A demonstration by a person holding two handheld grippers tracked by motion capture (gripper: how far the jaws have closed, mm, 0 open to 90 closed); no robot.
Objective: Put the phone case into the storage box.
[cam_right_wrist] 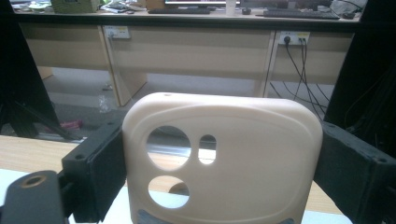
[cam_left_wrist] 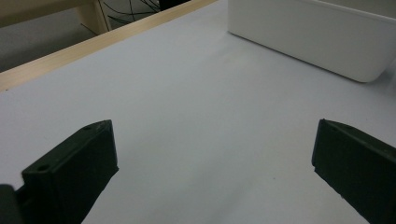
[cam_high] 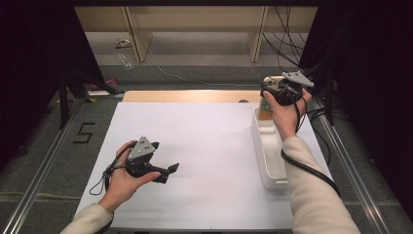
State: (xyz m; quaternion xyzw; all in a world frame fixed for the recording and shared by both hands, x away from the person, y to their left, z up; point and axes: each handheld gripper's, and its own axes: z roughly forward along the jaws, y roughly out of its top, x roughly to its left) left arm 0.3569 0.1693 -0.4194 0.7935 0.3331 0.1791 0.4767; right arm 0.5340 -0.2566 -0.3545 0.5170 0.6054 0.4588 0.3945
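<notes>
Phone case [cam_right_wrist: 224,158] stands upright, clamped edge to edge in the right claw [cam_high: 273,92], directly above the white bin [cam_high: 267,146]; left claw [cam_high: 165,171] gapes wide, empty, well away.

Left gripper [cam_high: 163,170] low, fingers wide apart; right gripper [cam_high: 272,90] raised, fingers clamped.

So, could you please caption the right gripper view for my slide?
Right hand-held gripper clamps a beige phone case upright between its black jaws, facing wooden desks.
</notes>
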